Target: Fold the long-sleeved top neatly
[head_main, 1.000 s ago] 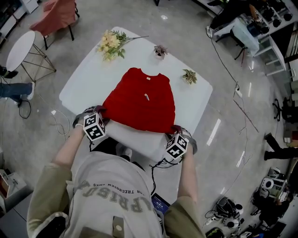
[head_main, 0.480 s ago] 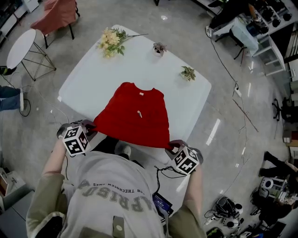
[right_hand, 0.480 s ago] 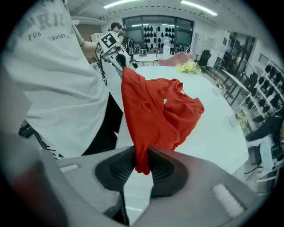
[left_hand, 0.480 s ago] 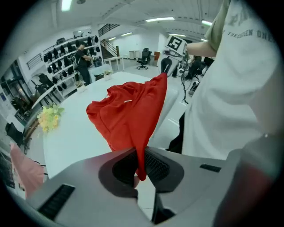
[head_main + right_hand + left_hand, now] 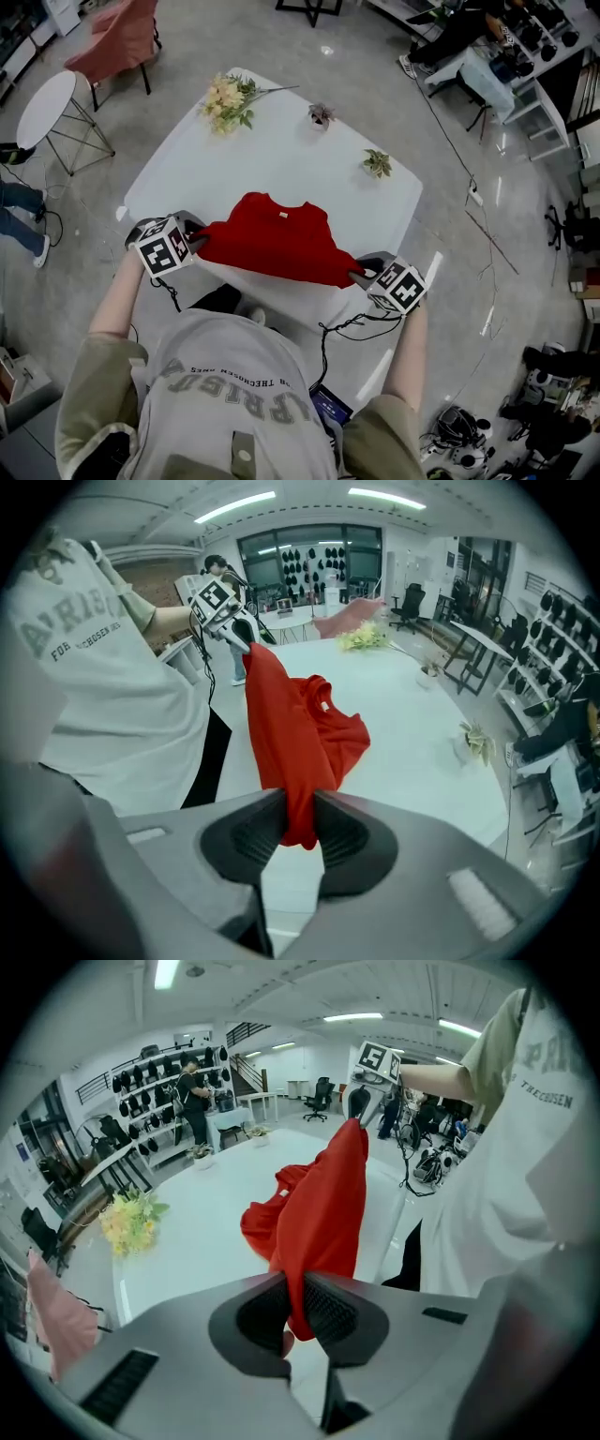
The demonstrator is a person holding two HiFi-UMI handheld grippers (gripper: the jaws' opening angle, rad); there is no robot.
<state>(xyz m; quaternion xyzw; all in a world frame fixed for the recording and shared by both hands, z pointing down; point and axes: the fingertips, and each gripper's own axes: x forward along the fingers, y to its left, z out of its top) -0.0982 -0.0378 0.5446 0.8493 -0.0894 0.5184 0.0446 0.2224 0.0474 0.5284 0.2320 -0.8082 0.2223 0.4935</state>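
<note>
At the near table edge, the red long-sleeved fabric top (image 5: 272, 246) is held up by its hem corners. The left gripper (image 5: 195, 242) and right gripper (image 5: 359, 275) have just closed, each clamped on cloth. The collar end lies on the white table (image 5: 281, 159). Sleeves are judged tucked; the hem-to-collar fold is not yet laid.

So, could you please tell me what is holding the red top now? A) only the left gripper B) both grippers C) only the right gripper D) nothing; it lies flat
B: the left gripper and right gripper each pinch the red top between their jaws, its near edge off the table.
</note>
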